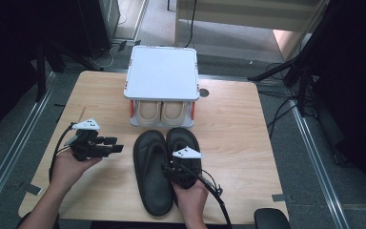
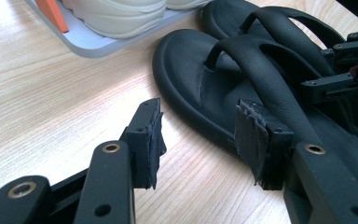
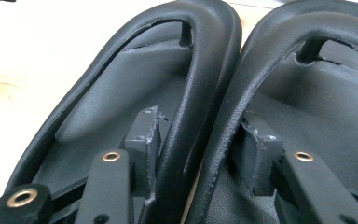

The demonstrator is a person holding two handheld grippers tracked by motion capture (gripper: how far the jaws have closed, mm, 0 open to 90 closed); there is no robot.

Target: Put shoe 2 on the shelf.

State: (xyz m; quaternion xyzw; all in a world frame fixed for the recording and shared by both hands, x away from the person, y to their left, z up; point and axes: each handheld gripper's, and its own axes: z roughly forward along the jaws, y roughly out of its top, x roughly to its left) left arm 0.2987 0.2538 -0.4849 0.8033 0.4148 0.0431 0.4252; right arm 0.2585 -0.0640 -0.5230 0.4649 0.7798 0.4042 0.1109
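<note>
On the wooden table (image 1: 228, 119), near its front edge, lies a pair of black thong sandals side by side, toes toward the far side: left sandal (image 1: 151, 171) and right sandal (image 1: 183, 143), touching along their inner edges. Right gripper (image 1: 171, 170), held in the person's right hand (image 1: 190, 200), sits over the pair; in the right gripper view its jaws reach around the two inner straps, one pad inside the left sandal's strap (image 3: 200, 93), the other inside the right sandal's strap (image 3: 261, 79), both pads pressing on the straps and squeezing them together. Left gripper (image 1: 116, 144), held in the left hand (image 1: 66, 169), hovers just left of the pair, jaws apart with nothing between them, pointing toward the left sandal (image 2: 205, 88). Behind the sandals stands a white two-tier shoe rack (image 1: 162, 71) with orange posts, holding a pair of beige shoes (image 1: 161, 112) on its lower shelf, just beyond the sandal toes.
</note>
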